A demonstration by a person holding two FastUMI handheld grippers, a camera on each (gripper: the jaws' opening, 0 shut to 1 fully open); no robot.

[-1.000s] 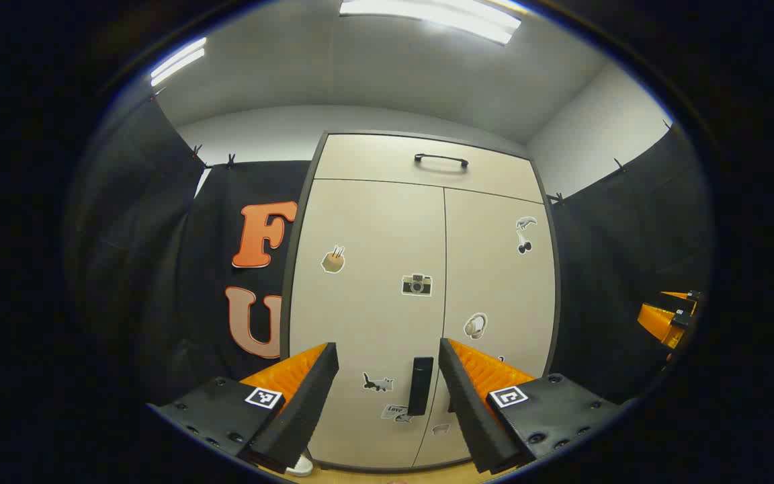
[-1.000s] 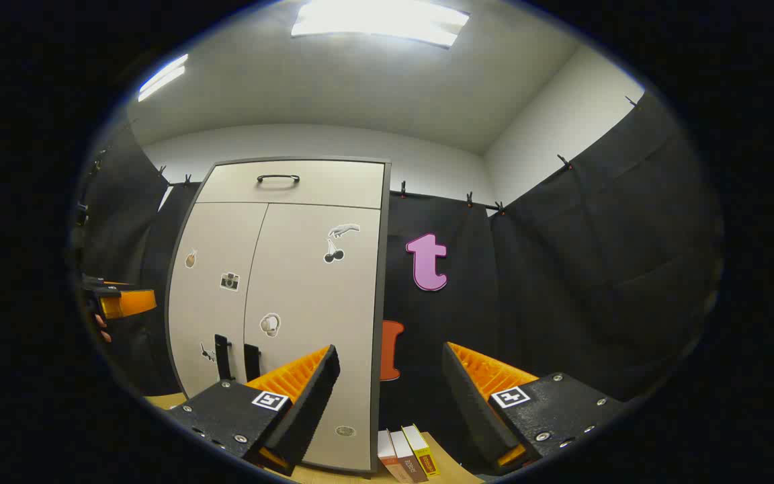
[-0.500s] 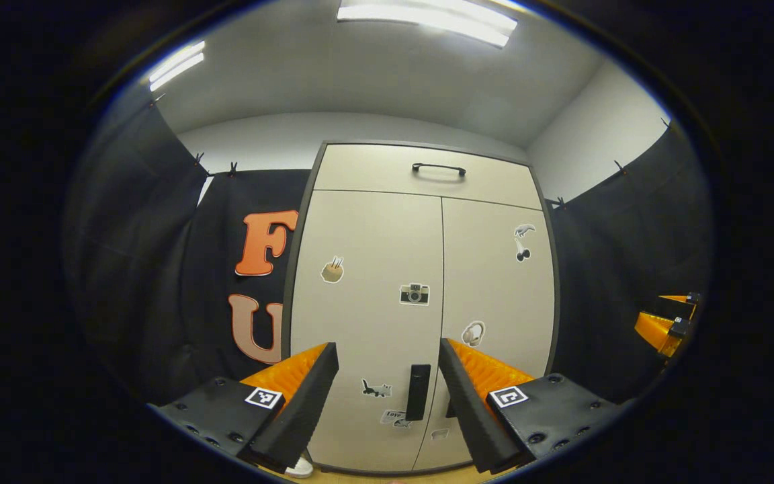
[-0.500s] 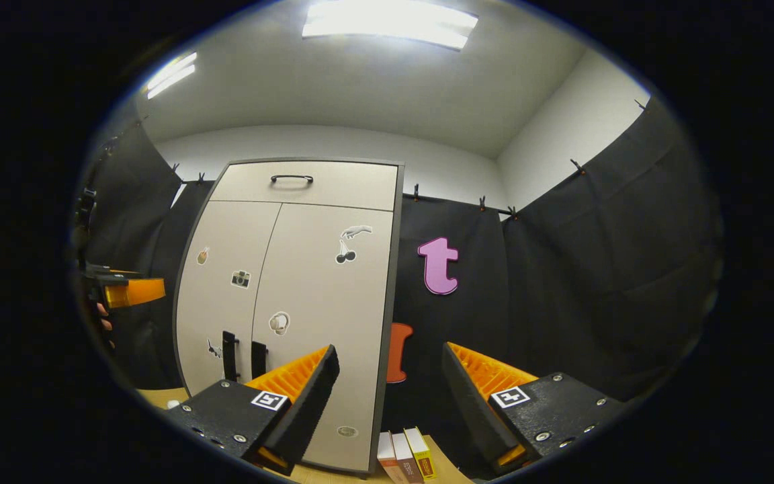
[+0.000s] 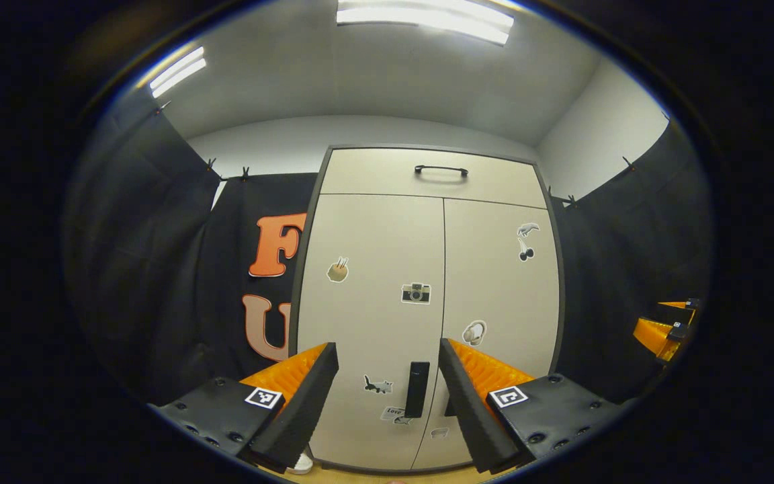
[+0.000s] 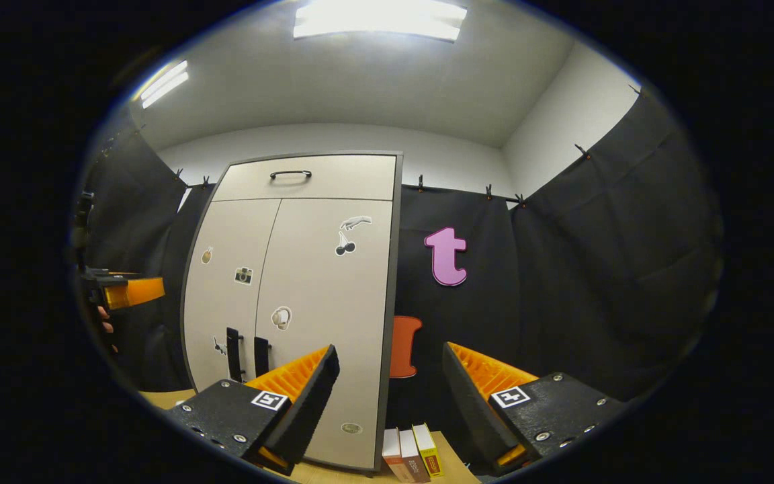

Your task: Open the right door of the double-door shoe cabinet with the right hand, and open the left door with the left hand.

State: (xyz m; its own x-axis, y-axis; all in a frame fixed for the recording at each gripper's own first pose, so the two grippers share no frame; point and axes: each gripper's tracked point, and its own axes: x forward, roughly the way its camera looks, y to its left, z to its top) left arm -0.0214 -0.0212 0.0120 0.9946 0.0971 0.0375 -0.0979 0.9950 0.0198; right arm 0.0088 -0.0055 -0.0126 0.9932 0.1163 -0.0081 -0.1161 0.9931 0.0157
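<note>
The shoe cabinet [image 5: 427,302] stands upright against the black booth wall, straight ahead in the left gripper view and off to the left in the right gripper view, with a drawer panel [image 5: 434,175] across its top. Both doors are shut: the left door [image 5: 373,316] and the right door [image 5: 501,296] meet at a thin centre seam and lie flush. These look like stiff, flat board panels, likely light on their hinges and unlikely to flex; their smooth faces, dotted with small stickers, give nothing to hold. The places to take hold are the two dark upright handles low down on either side of the seam: the left handle [image 5: 416,389] and the right handle [image 6: 261,355]. Each is a narrow rigid bar, probably best pinched across its width and pulled outward in an arc away from the seam.

The left gripper [image 5: 387,396] has its fingers wide apart, holding nothing, lined up on the left handle but well short of it. The right gripper [image 6: 390,396] also has its fingers spread and empty, aimed right of the cabinet, so it would need to swing left. A few small boxes [image 6: 414,457] stand on the floor by the cabinet's right edge
</note>
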